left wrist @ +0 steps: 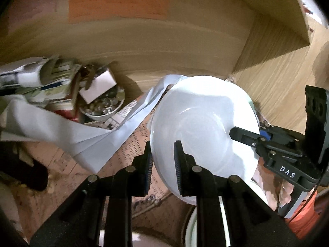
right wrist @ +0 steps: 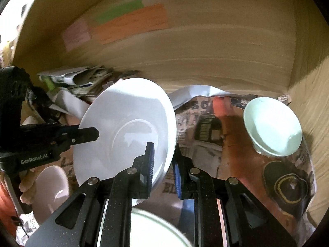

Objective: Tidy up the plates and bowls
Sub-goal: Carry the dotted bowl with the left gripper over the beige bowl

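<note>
We are gripping the white plate (left wrist: pixel 203 123) by opposite rims, left gripper (left wrist: pixel 163 162) and right gripper (right wrist: pixel 163 166) both clamping it, tilted above the newspaper (right wrist: pixel 205 127); pale green bowl (right wrist: pixel 273 126) sitting far right

"DAS" on the right tool (left wrist: pixel 243 136), "GenRobot.AI" on the left tool (right wrist: pixel 90 133), newspaper (right wrist: pixel 197 107) letters perhaps "SC"

Shelf: wooden, its floor (right wrist: pixel 314 107) bare only along the right edge.
Lining: newspaper (right wrist: pixel 205 135) covers the shelf floor.
Right back corner: pale green bowl (right wrist: pixel 273 125) on the newspaper.
Left back corner: pile of papers (left wrist: pixel 41 82), small bowl of glass beads (left wrist: pixel 102 107).
</note>
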Tool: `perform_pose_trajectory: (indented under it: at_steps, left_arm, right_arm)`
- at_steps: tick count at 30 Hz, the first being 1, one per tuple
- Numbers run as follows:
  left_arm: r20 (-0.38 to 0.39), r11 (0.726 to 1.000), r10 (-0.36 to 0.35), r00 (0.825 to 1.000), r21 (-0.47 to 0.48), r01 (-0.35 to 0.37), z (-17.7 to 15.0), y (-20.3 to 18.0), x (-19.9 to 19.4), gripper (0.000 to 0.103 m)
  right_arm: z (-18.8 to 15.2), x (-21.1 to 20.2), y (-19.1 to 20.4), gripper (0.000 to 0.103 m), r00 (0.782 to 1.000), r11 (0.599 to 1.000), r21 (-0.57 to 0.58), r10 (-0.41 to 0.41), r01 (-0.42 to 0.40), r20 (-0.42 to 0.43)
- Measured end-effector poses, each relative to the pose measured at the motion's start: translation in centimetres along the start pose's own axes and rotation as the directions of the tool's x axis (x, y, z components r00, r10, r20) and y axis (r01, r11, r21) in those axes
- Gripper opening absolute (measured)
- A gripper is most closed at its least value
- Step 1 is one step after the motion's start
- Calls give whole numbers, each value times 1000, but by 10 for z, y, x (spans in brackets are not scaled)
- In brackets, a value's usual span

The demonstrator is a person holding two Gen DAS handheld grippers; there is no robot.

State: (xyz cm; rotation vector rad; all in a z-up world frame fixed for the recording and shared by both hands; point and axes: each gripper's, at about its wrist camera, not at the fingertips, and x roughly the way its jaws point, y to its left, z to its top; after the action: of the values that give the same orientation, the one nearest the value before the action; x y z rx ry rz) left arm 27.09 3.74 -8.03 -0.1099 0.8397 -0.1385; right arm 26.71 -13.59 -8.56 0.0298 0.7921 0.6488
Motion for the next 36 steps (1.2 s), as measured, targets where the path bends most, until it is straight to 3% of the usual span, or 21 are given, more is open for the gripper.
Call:
perform_pose_trajectory:
  at_steps: [15,36]
  left_arm:
    - [91,999,51,995,-5,-51,-53,16,-66,19]
    - [143,992,103,984,-93,-90,-121,54,-118,19]
  right_arm:
    - [-26,-20,52,15,998,998,-38,51,-50,36]
    - [-61,-15,108,15,989,986,-79,149,-150,-16]
